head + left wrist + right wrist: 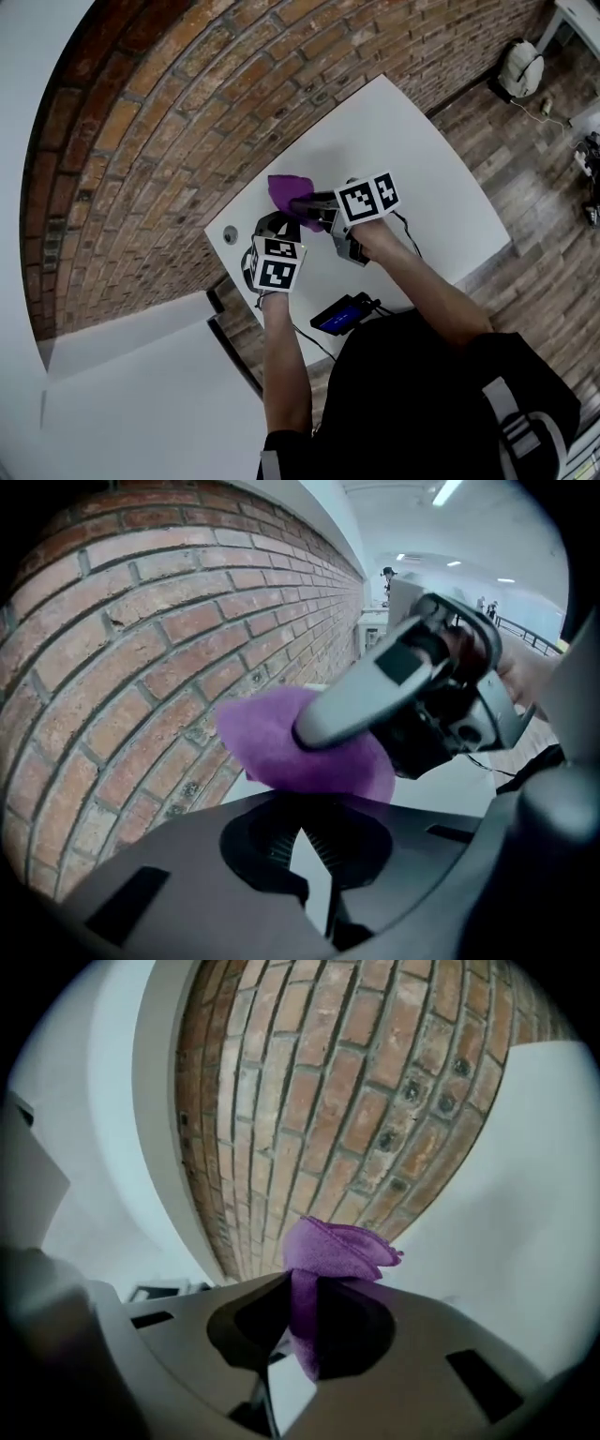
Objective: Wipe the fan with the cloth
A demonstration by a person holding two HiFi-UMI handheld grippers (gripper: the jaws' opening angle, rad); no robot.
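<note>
Cloth (337, 1249), purple fabric, pinched in closed right gripper (300, 1288).
Left gripper (302, 829) closed on nothing (fan unclear); keep pinch firm, wipe with loose fold.

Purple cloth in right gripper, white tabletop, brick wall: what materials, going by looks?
Purple cloth, pinched in the right gripper: soft napped fabric, probably microfibre; fuzzy face, hemmed edge, limp folds.
White table top: smooth, matte, perhaps laminate; no grain shows.
Red-brown brick wall: rough fired brick, pale mortar joints; solid or facing, cannot tell.
</note>
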